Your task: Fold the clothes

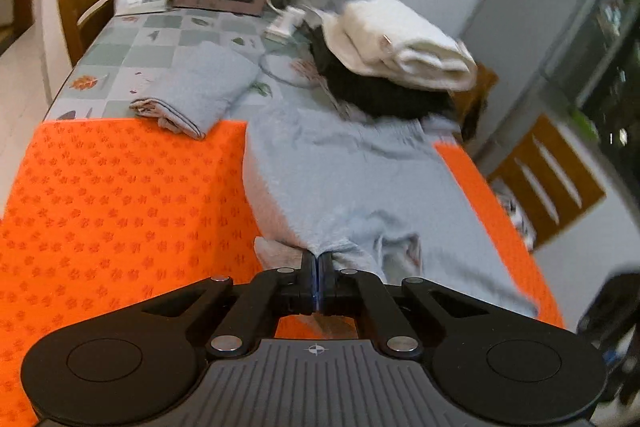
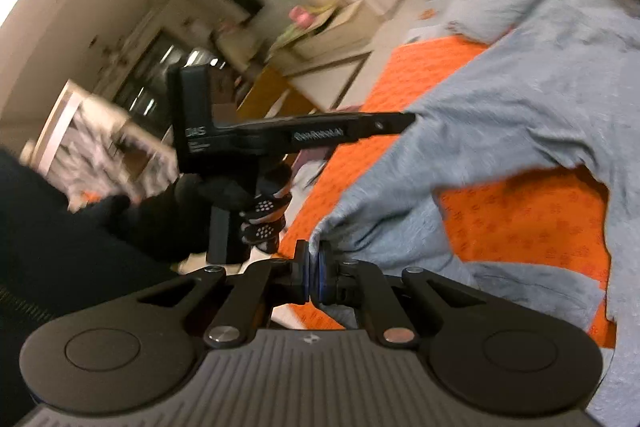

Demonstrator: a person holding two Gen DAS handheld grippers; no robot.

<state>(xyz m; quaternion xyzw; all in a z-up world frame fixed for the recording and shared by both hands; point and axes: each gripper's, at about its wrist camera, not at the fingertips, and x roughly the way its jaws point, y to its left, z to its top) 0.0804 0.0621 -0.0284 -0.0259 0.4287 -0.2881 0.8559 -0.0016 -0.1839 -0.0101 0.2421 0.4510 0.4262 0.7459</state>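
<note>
Left wrist: left tool (image 1: 318, 261) pinching grey garment (image 1: 352, 179), right tool (image 2: 314, 259) pinching its edge.

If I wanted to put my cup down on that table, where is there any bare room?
The widest free patch is the orange mat left of the spread grey garment, in front of the folded grey cloth. The far right corner is crowded: a white towel stacked on dark clothing.

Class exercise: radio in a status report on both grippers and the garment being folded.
Left gripper shut on grey garment. Right gripper shut on its edge, lifted off orange mat. Folded grey piece and clothes pile behind, clear.
</note>
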